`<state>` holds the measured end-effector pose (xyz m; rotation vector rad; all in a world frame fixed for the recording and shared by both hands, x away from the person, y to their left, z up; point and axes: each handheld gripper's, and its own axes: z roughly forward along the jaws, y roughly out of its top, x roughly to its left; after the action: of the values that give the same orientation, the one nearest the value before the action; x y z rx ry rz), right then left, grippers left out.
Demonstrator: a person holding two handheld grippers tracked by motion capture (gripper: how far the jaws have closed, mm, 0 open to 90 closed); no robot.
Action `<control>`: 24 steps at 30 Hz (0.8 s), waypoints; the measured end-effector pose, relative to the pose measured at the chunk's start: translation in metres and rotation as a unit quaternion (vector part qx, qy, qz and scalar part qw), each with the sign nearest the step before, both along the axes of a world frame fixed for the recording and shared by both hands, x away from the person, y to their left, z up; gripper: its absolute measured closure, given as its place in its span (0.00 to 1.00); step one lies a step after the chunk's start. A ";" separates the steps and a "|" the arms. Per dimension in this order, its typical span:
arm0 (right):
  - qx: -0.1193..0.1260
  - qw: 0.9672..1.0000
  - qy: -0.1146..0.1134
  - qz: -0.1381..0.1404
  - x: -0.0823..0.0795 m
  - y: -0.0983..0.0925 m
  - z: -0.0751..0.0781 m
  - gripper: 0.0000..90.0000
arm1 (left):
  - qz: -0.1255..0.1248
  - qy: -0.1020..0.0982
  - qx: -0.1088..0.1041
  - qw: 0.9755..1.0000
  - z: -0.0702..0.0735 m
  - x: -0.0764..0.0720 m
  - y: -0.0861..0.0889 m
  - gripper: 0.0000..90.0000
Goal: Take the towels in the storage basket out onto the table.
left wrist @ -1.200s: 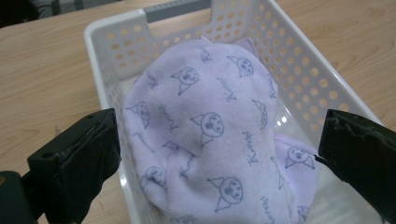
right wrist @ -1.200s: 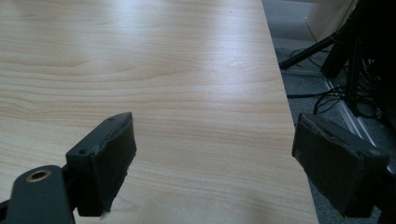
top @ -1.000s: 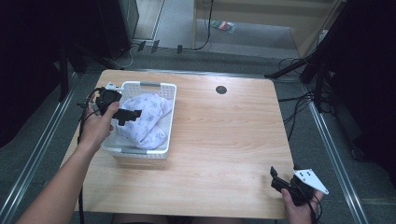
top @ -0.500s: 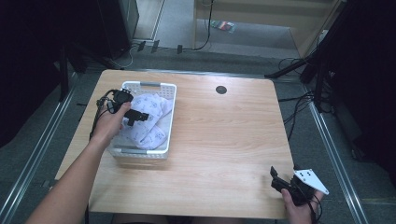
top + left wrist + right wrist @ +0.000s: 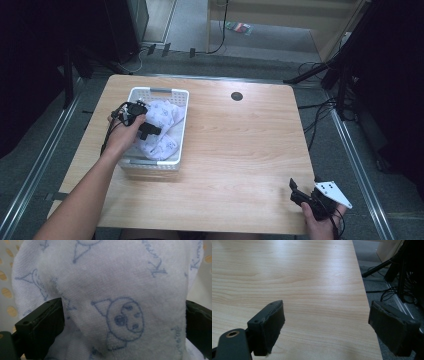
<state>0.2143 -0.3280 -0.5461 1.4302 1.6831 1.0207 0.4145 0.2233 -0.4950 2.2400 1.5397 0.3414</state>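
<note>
A white towel (image 5: 165,119) printed with blue cartoon faces lies bunched in a white plastic basket (image 5: 159,91) on the left of the wooden table (image 5: 240,145). My left gripper (image 5: 150,131) reaches down into the basket and stands open. In the left gripper view its jaws straddle a raised fold of the towel (image 5: 120,277), one at each side of my left gripper (image 5: 125,312). My right gripper (image 5: 296,192) rests near the table's front right corner. In the right gripper view, my right gripper (image 5: 327,315) is open with bare wood between the jaws.
A small black round hole (image 5: 236,96) sits in the tabletop toward the back. Cables (image 5: 320,120) and dark stands line the floor right of the table. The table's right edge (image 5: 364,295) runs close beside my right gripper.
My left gripper has moved toward the near side of the basket and lower onto the towel. The right gripper has stayed in place.
</note>
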 end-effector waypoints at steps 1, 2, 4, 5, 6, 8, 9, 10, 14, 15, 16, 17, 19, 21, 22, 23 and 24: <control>0.000 1.000 0.000 0.000 0.000 0.000 0.000 0.15 | -0.003 0.001 0.000 1.000 -0.001 0.000 -0.002 0.00; 0.000 1.000 0.000 0.000 0.000 0.000 0.000 0.15 | -0.010 0.006 0.017 1.000 -0.004 0.000 -0.004 0.00; 0.000 1.000 0.000 0.000 0.000 0.000 0.000 0.15 | -0.014 0.008 0.028 0.999 -0.007 0.000 -0.006 0.00; 0.000 1.000 0.000 0.000 0.000 0.000 0.000 0.15 | -0.016 0.011 0.030 0.999 -0.008 0.000 -0.007 0.01; 0.000 1.000 0.000 0.000 0.000 0.000 0.000 0.15 | -0.016 0.013 0.033 0.999 -0.010 -0.001 -0.009 0.00; 0.000 1.000 0.000 0.000 0.000 0.000 0.000 0.15 | -0.017 0.015 0.051 0.998 -0.015 -0.001 -0.013 0.00; 0.000 1.000 0.000 0.000 0.000 0.000 0.000 0.15 | -0.017 0.015 0.051 0.998 -0.015 -0.001 -0.013 0.00; 0.000 1.000 0.000 0.000 0.000 0.000 0.000 0.15 | -0.018 0.021 0.060 0.998 -0.018 -0.001 -0.016 0.00; 0.000 1.000 0.001 -0.001 0.000 0.000 0.000 0.15 | -0.013 0.034 0.059 0.998 -0.022 0.000 -0.018 0.00; 0.000 1.000 0.001 -0.001 0.000 0.000 0.000 0.15 | -0.013 0.034 0.059 0.998 -0.022 0.000 -0.018 0.00; 0.000 1.000 0.001 -0.001 0.000 0.000 0.000 0.15 | -0.015 0.034 0.054 0.998 -0.023 0.000 -0.017 0.00; 0.001 1.000 0.001 -0.001 0.000 0.000 0.000 0.15 | -0.015 0.033 0.051 0.998 -0.024 0.000 -0.016 0.00; 0.001 1.000 0.002 -0.002 0.000 0.000 0.000 0.15 | -0.016 0.035 0.049 0.998 -0.024 0.000 -0.016 0.00; 0.000 1.000 0.002 -0.002 0.001 0.000 0.000 0.15 | -0.012 0.037 0.040 0.998 -0.025 0.000 -0.014 0.01; 0.000 1.000 0.002 -0.002 0.001 0.000 0.000 0.15 | -0.012 0.037 0.040 0.998 -0.025 0.000 -0.014 0.01; 0.000 1.000 0.003 -0.001 0.001 0.000 0.000 0.15 | -0.012 0.038 0.043 0.998 -0.025 0.000 -0.014 0.01; 0.001 1.000 0.002 -0.002 0.000 0.000 0.000 0.15 | -0.005 0.036 0.042 0.998 -0.022 0.000 -0.013 0.09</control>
<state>0.2147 -0.3277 -0.5461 1.4378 1.6828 1.0182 0.4143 0.2106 -0.5174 2.3482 1.5779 0.3314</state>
